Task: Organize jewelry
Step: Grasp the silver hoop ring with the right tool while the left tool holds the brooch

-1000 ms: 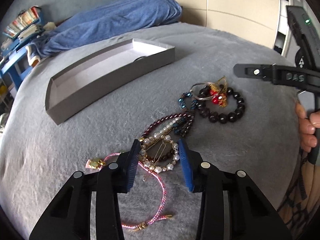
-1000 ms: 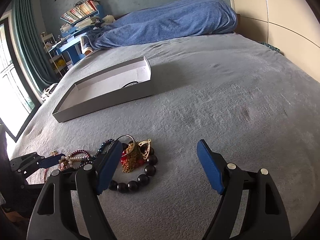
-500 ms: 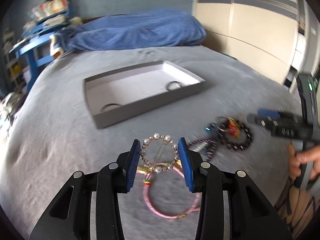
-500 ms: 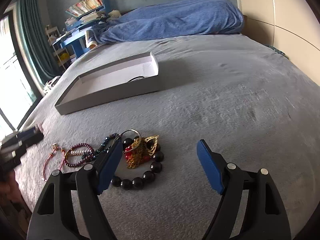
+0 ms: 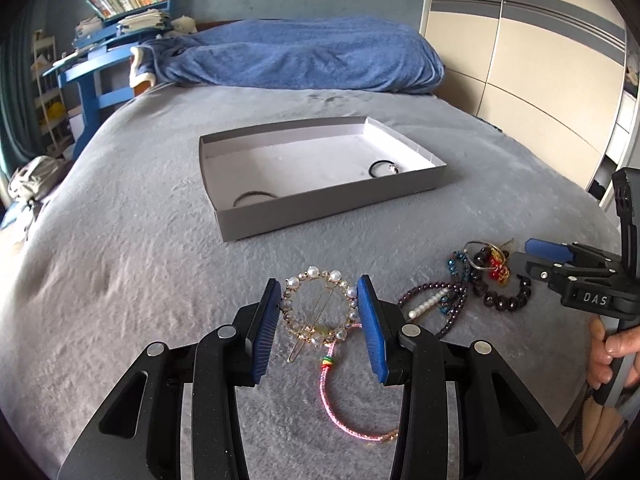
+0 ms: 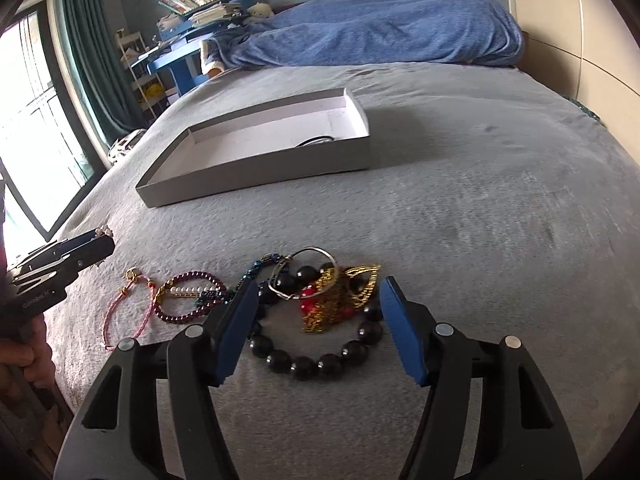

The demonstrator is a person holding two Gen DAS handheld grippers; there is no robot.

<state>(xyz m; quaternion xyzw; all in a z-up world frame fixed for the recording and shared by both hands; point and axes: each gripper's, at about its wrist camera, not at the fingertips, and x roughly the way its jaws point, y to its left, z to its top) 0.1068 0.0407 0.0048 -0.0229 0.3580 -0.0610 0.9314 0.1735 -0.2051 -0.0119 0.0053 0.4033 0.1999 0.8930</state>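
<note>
At 12 o'clock from the left tongs (image 5: 318, 316), clenched on the pearl clip (image 5: 319, 310), lies the box (image 5: 332, 216); right tongs (image 6: 316, 322) gape released.

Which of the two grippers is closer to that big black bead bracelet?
Right. The right gripper hangs open directly over the black bead bracelet; the left gripper is off to the side, shut on the pearl hair clip.

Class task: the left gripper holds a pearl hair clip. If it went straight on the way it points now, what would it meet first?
Probably the near wall of the grey tray. The left gripper, shut on the pearl hair clip, points at it across bare grey blanket. Its height is unclear, so it might pass over the rim.
</note>
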